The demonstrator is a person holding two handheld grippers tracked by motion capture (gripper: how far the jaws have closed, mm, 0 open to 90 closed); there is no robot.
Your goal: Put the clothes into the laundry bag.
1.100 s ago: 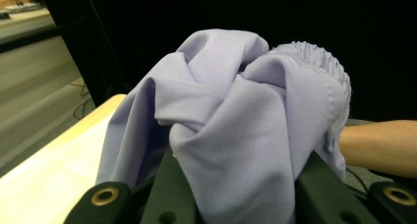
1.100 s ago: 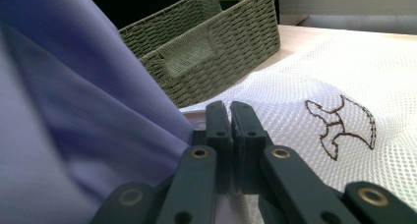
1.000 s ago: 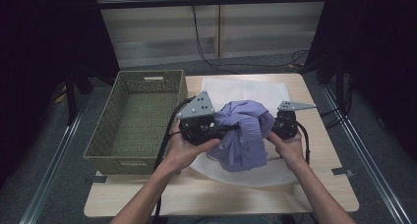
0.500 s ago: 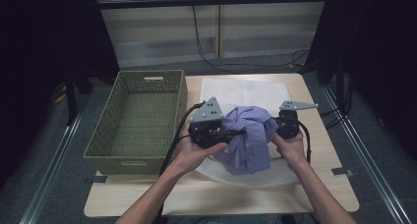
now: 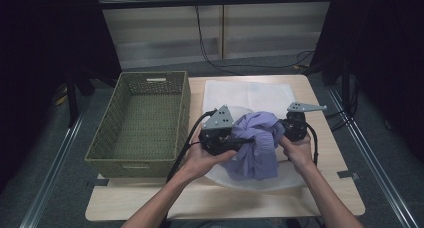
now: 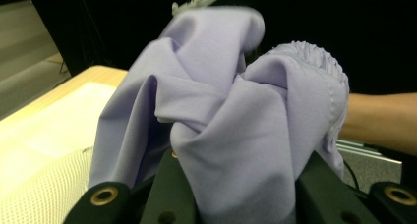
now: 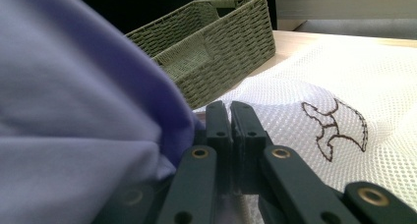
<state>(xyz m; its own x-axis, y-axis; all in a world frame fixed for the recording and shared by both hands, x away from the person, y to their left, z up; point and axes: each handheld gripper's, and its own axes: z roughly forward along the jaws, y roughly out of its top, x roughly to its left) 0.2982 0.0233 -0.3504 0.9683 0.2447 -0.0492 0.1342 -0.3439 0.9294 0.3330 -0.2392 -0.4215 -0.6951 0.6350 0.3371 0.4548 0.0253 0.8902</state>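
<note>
A crumpled lavender garment (image 5: pixel 255 143) hangs between my two grippers above a white mesh bag (image 5: pixel 220 174) on the table. My left gripper (image 5: pixel 239 142) is shut on its left side; in the left gripper view the cloth (image 6: pixel 221 126) bulges up between the two jaws (image 6: pixel 241 177). At the right side my right gripper (image 5: pixel 281 130) has its jaws pressed together (image 7: pixel 229 117), with the garment (image 7: pixel 74 111) running in at their left, so it seems pinched on a thin edge. The mesh bag (image 7: pixel 314 111) bears a brown printed outline.
A green woven basket (image 5: pixel 100 155) stands at the left of the wooden table (image 5: pixel 330 188), seen again behind the jaws (image 7: pixel 221 42). A white sheet (image 5: pixel 250 95) lies under the bag toward the far edge. Cables trail from both grippers.
Both hands have come down a little with the garment, the left one more, and the bunched cloth now hangs lower over the mesh bag.
</note>
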